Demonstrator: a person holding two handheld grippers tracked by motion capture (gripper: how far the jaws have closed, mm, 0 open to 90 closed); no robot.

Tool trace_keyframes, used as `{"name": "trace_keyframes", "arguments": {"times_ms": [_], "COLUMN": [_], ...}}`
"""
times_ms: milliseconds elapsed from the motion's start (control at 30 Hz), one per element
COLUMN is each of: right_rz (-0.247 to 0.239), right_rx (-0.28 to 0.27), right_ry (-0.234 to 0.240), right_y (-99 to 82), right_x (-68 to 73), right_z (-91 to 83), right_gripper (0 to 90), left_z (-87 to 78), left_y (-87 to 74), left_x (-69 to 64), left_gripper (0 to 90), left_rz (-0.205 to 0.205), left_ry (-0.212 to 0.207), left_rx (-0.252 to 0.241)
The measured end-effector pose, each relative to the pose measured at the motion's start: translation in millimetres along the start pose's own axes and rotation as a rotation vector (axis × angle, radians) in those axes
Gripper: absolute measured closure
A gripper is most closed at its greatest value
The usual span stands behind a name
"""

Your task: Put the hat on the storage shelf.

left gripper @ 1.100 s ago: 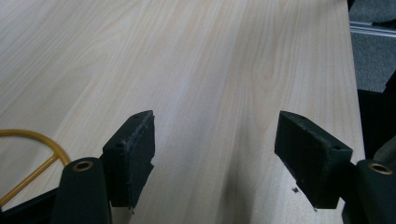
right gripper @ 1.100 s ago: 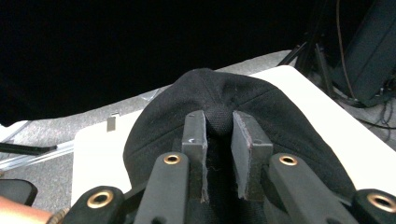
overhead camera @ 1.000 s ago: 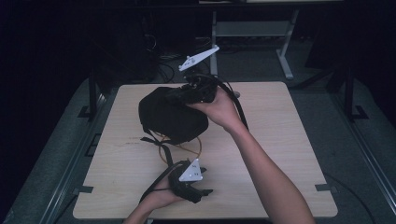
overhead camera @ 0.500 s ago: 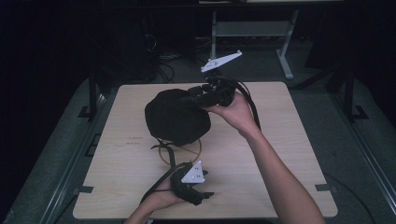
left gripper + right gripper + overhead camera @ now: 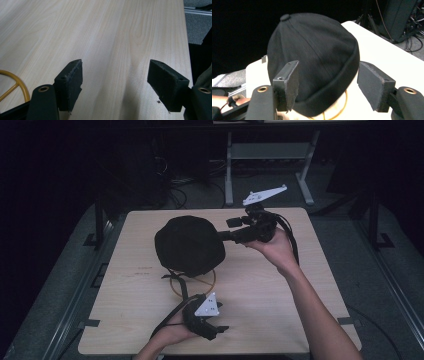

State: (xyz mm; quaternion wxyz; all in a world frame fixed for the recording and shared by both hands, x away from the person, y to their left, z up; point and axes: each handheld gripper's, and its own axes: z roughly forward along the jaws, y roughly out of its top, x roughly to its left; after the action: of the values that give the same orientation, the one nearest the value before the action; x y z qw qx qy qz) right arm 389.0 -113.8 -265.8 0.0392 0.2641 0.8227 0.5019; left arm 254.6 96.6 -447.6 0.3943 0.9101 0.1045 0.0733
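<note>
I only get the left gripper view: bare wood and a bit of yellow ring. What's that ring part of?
Observer: The ring lies on the table under a black cap.
Operator: Is the other gripper near it?
Observer: Yes. The right gripper is at the cap's edge. Its jaws have just been opening, with the edge between them and the pads not pressing.
Operator: Anything on top of the cap?
Observer: A small button.
</note>
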Motion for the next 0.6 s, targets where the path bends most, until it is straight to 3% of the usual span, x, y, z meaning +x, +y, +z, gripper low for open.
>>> {"name": "trace_keyframes", "arguments": {"times_ms": [600], "right_rz": [0.043], "right_rx": [0.001], "right_ry": [-0.071], "right_y": [-48.8], "right_x": [-16.2], "right_z": [-40.7], "right_gripper": [29.1], "left_z": [1.0], "left_y": [-0.8], "left_x": [1.4], "left_gripper": [27.6], "left_rz": [0.008], "left_ry": [0.012], "left_rx": [-0.003]}}
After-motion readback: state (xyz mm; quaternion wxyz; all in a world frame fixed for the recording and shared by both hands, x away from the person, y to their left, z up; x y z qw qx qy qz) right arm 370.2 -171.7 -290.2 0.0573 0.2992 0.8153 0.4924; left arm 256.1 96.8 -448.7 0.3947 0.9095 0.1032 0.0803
